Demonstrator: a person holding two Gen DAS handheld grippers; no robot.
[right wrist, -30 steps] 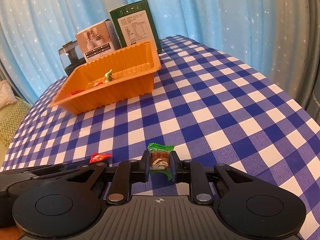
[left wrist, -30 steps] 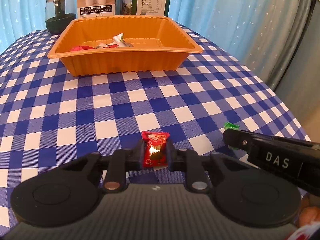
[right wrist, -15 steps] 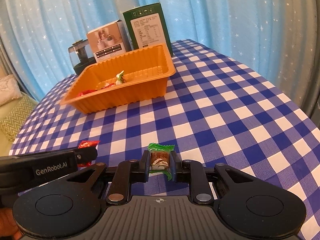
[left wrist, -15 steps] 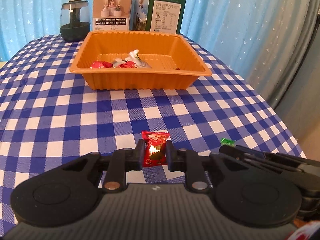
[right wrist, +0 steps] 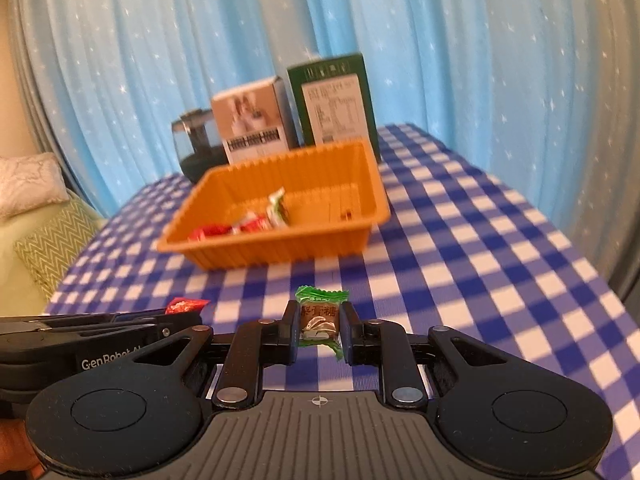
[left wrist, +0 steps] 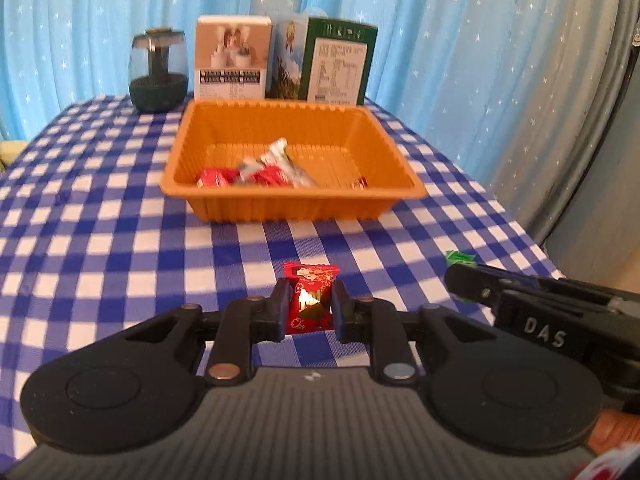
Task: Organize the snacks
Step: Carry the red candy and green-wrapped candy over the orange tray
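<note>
Checked table (left wrist: 100, 240): both grippers carry sweets toward the tray (left wrist: 400, 160) at 12 o'clock.
Left gripper (left wrist: 309, 307) clenches a red candy (left wrist: 310, 300), right gripper (right wrist: 319, 326) a green candy (right wrist: 320, 316); next, probably release over tray.

Left wrist view: low above the near edge of the blue-and-white checked tablecloth (left wrist: 120, 240), facing the far edge. Right wrist view: just beside it, angled slightly left. Shared: ribbed orange plastic tray (left wrist: 248, 210) (right wrist: 280, 256), upright cartons, starred blue curtain (left wrist: 440, 40) (right wrist: 460, 60).
</note>
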